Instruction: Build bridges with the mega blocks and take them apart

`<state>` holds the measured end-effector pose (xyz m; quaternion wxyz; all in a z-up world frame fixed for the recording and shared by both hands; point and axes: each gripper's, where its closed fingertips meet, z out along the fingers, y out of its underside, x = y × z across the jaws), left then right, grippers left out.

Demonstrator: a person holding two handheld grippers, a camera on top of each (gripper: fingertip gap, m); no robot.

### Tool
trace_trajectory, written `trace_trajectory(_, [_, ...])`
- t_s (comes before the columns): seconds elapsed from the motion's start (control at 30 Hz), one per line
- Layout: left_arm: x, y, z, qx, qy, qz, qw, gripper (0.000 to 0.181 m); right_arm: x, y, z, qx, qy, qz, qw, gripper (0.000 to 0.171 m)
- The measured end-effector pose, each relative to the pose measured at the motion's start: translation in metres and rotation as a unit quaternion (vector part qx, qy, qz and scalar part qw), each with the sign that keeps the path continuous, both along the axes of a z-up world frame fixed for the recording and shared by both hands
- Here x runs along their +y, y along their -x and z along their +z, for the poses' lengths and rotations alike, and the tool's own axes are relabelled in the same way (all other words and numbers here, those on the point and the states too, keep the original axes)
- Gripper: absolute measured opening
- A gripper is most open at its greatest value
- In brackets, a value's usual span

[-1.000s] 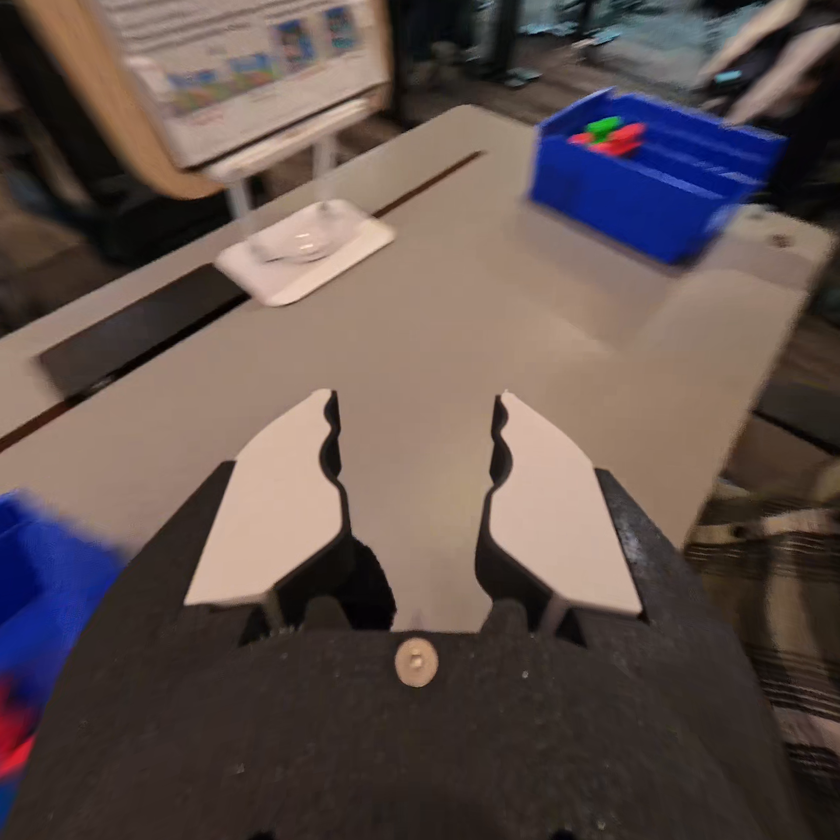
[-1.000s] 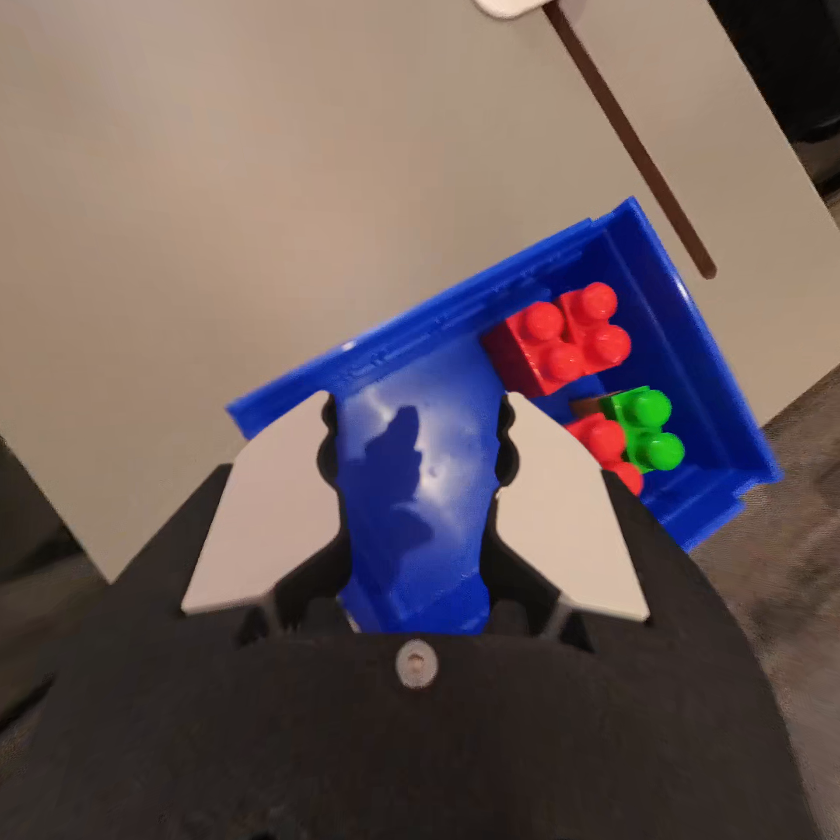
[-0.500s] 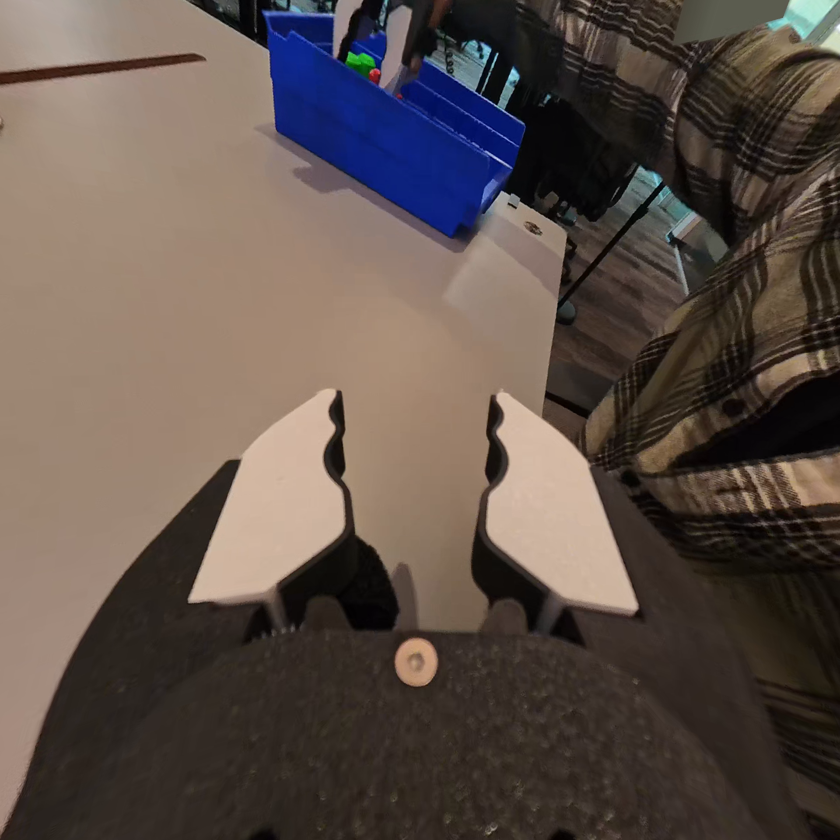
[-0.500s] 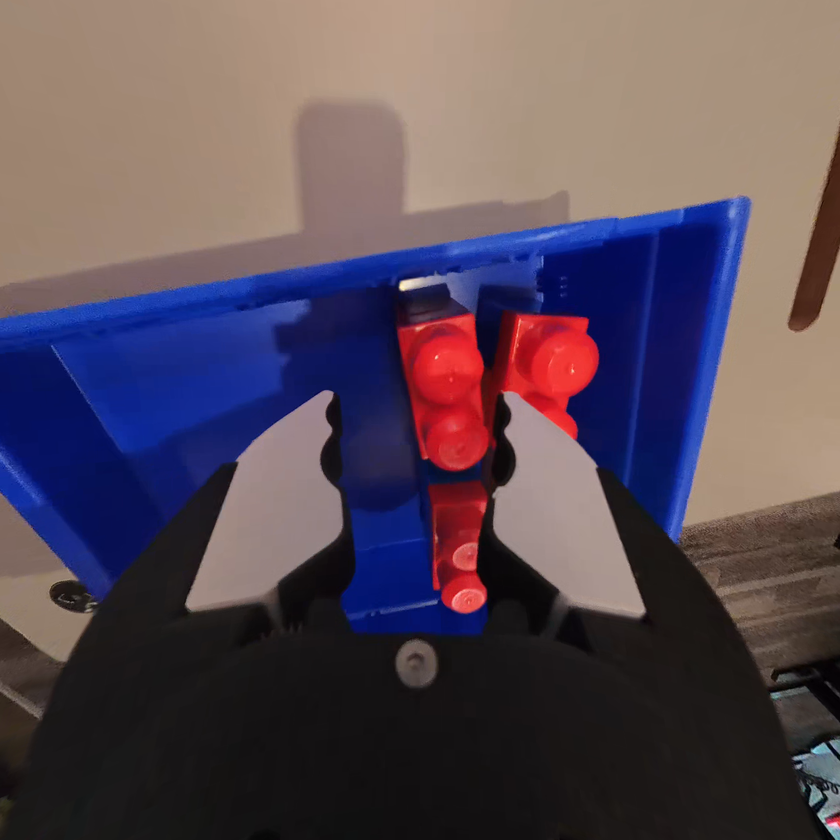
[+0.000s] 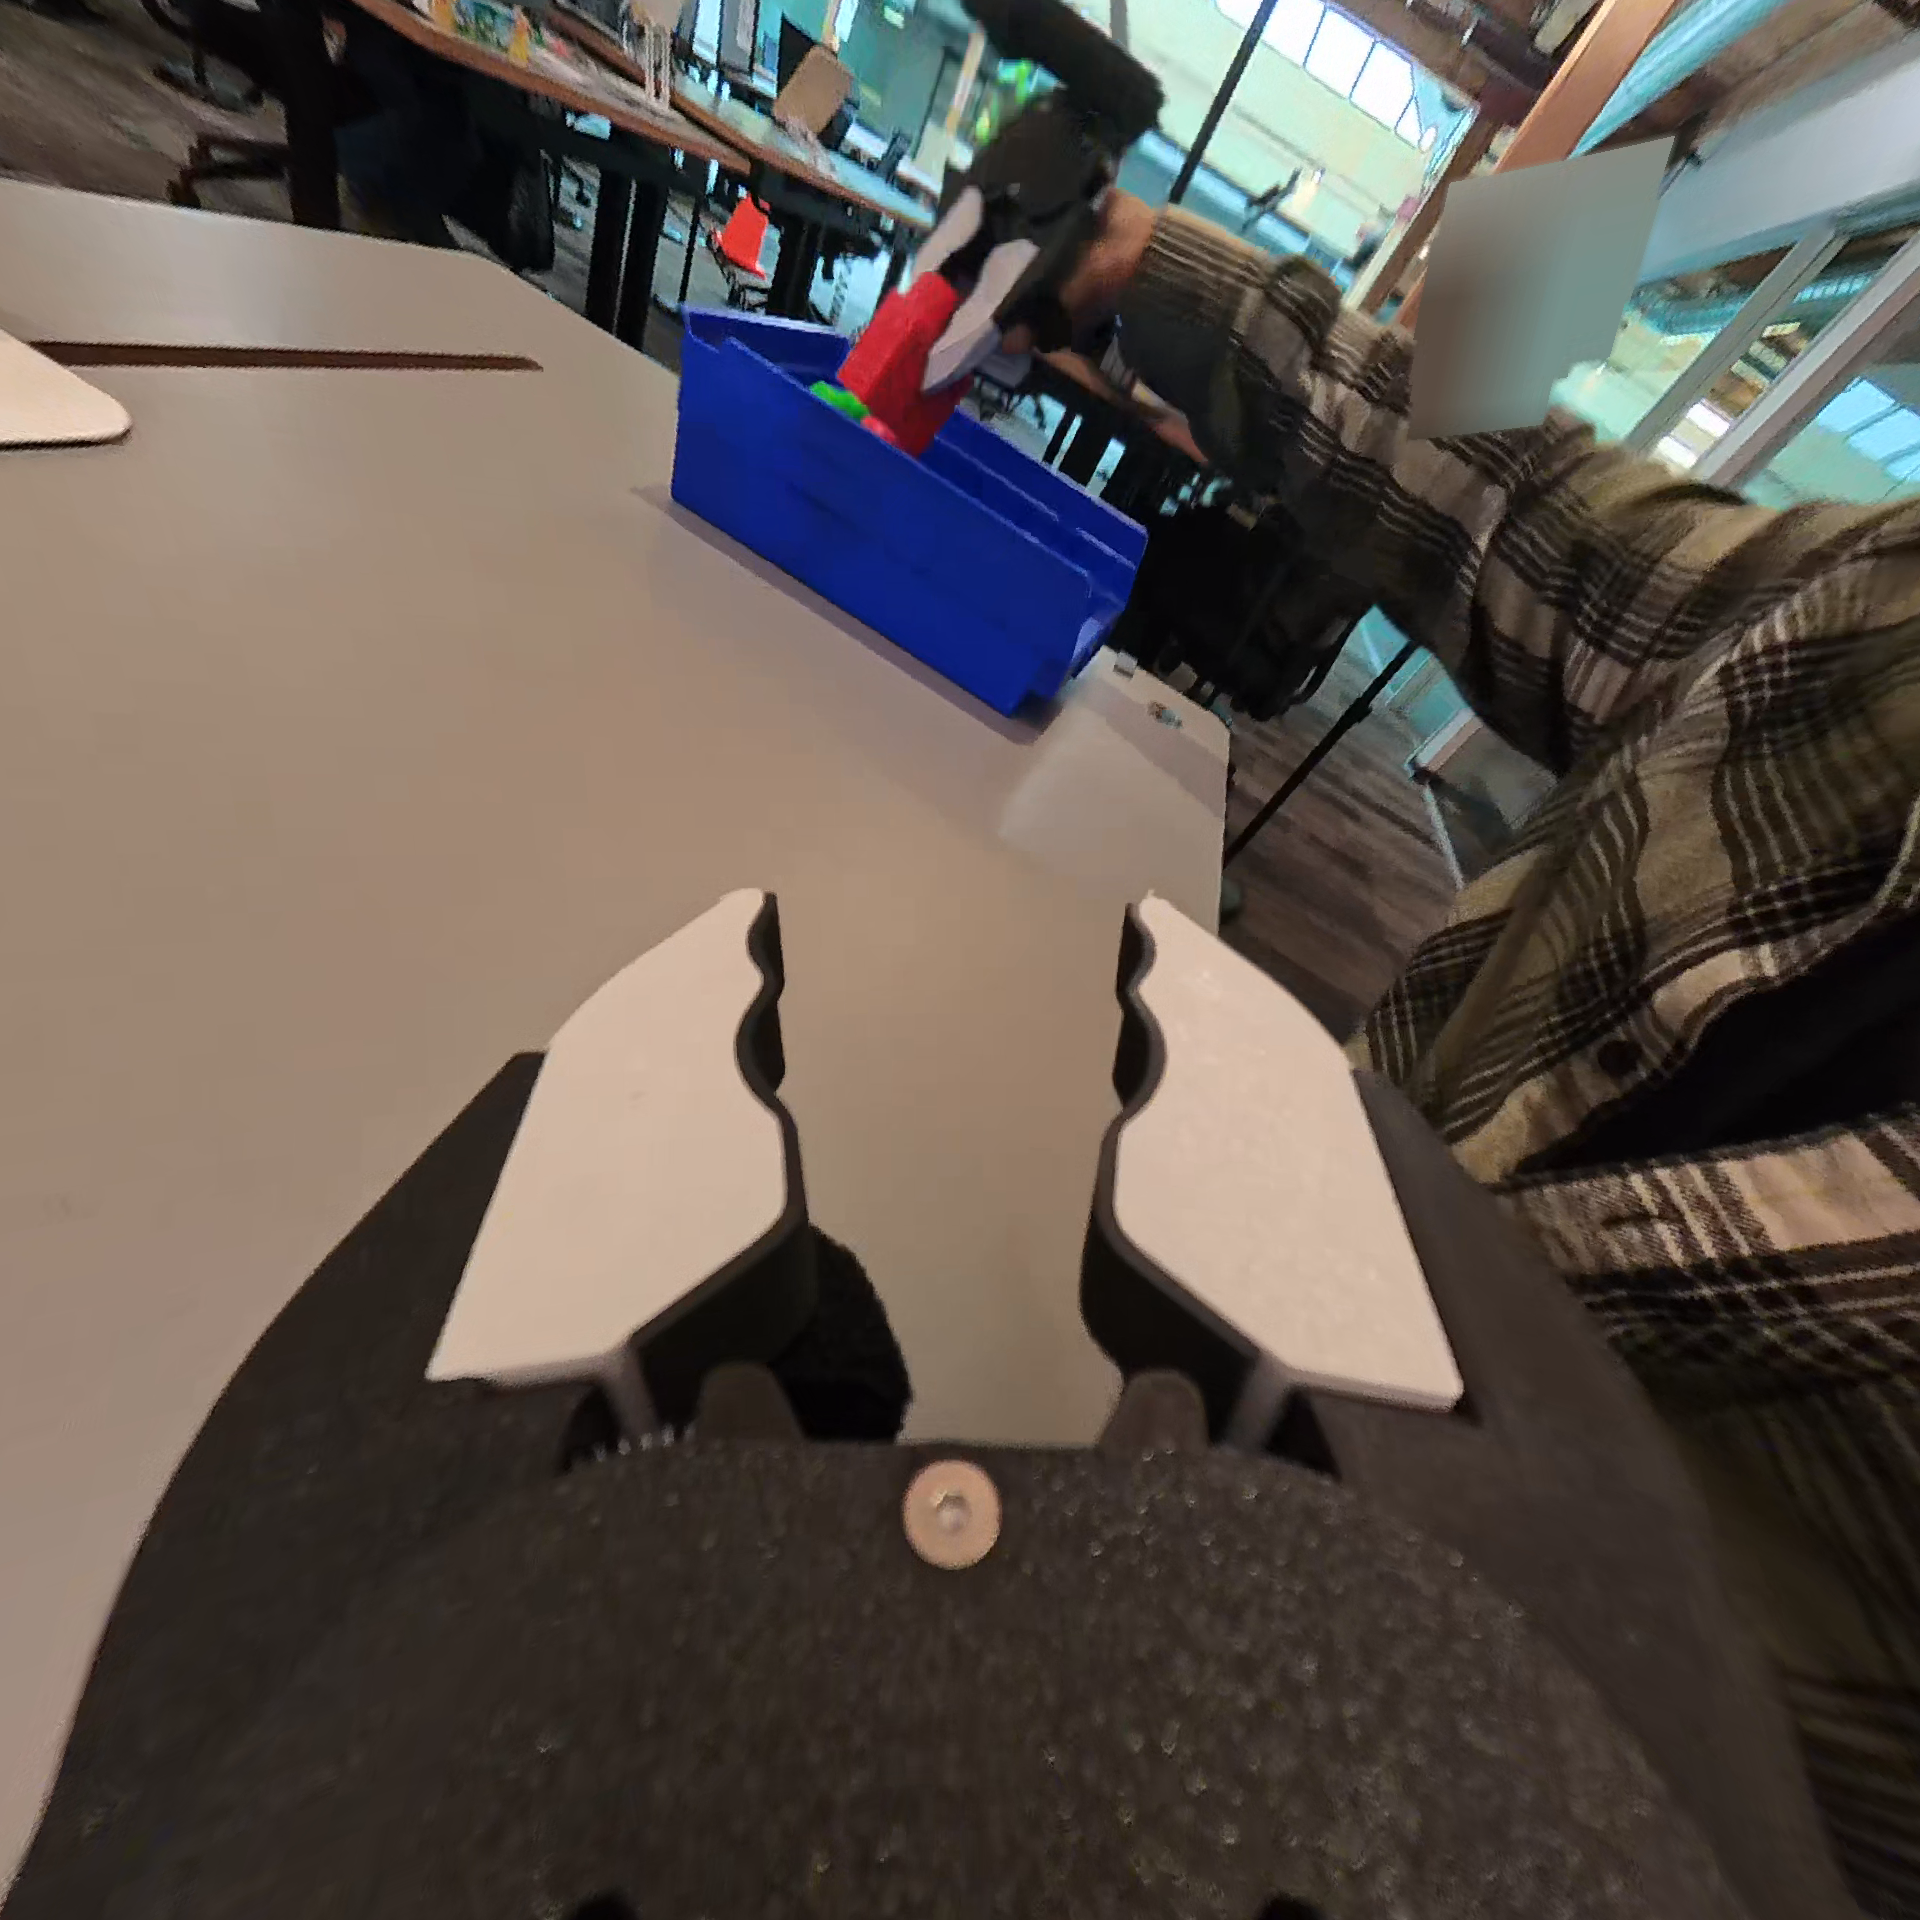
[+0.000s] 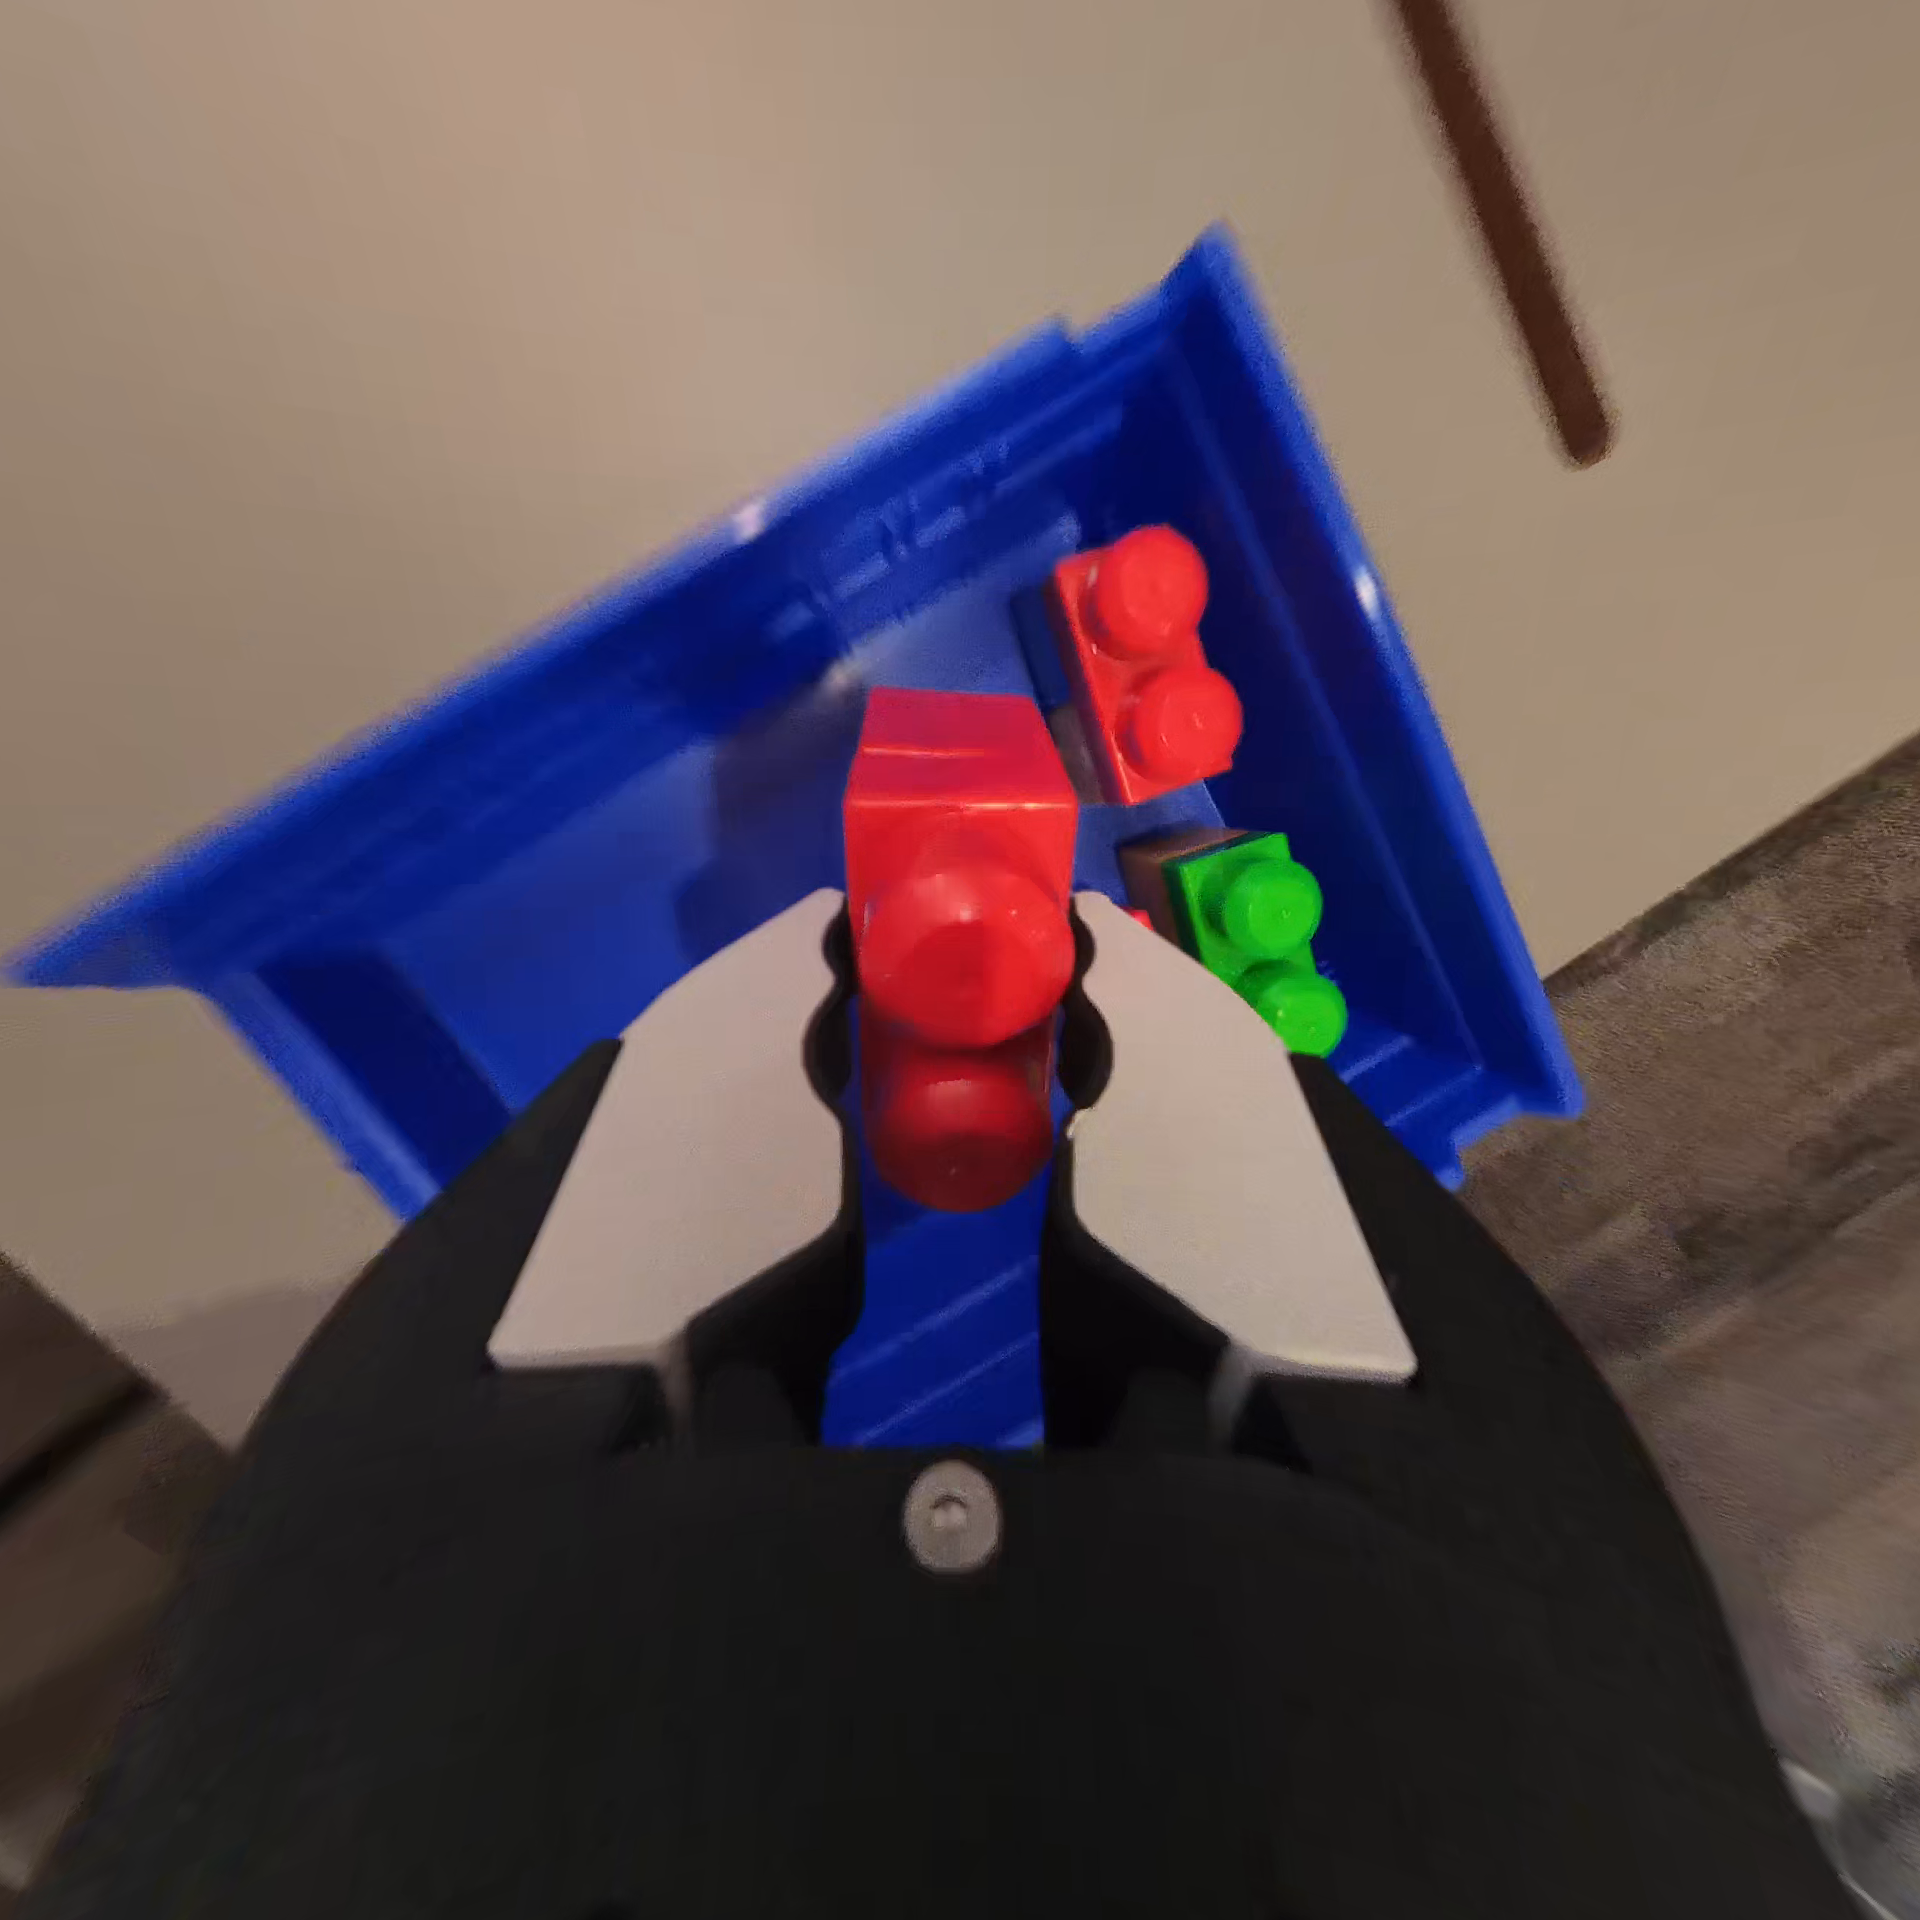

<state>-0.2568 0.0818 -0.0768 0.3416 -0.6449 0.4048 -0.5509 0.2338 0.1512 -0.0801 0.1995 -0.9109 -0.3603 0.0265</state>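
We hold red block upright in right gripper above bin at table's right edge; left gripper open, empty, farther

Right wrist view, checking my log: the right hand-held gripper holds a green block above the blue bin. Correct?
Not quite: the right wrist view shows the right hand-held gripper holding a red block, not green, above the blue bin.

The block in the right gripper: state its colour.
Red block, shown best in the right wrist view.

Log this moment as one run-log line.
right hand-held gripper: shut on red block above blue bin | left hand-held gripper: open, empty
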Motion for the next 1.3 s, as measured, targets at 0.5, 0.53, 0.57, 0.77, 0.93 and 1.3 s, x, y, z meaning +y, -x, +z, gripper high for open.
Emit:
trace_trajectory(0.5, [-0.005,-0.083,0.050,-0.084,0.010,-0.123,0.989,0.058,-0.072,0.358,0.056,0.484,-0.079,0.101,0.865,0.036])
trace_trajectory(0.53, [-0.006,-0.082,0.050,-0.082,0.006,-0.126,0.989,0.058,-0.074,0.370,0.050,0.491,-0.071,0.111,0.861,0.036])
trace_trajectory(0.57, [-0.008,-0.081,0.050,-0.083,0.006,-0.131,0.988,0.058,-0.075,0.380,0.044,0.492,-0.065,0.120,0.860,0.036])
trace_trajectory(0.77, [-0.017,-0.074,0.037,-0.067,0.039,-0.177,0.981,0.054,-0.083,0.421,0.028,0.518,-0.022,0.166,0.839,0.036])
trace_trajectory(0.93, [-0.017,-0.065,0.036,-0.070,0.046,-0.165,0.983,0.036,-0.083,0.434,0.030,0.524,-0.026,0.177,0.833,0.036])
trace_trajectory(1.3, [0.088,0.130,0.072,-0.002,-0.018,0.147,0.989,0.036,-0.067,0.397,0.033,0.572,-0.078,0.112,0.809,0.035])
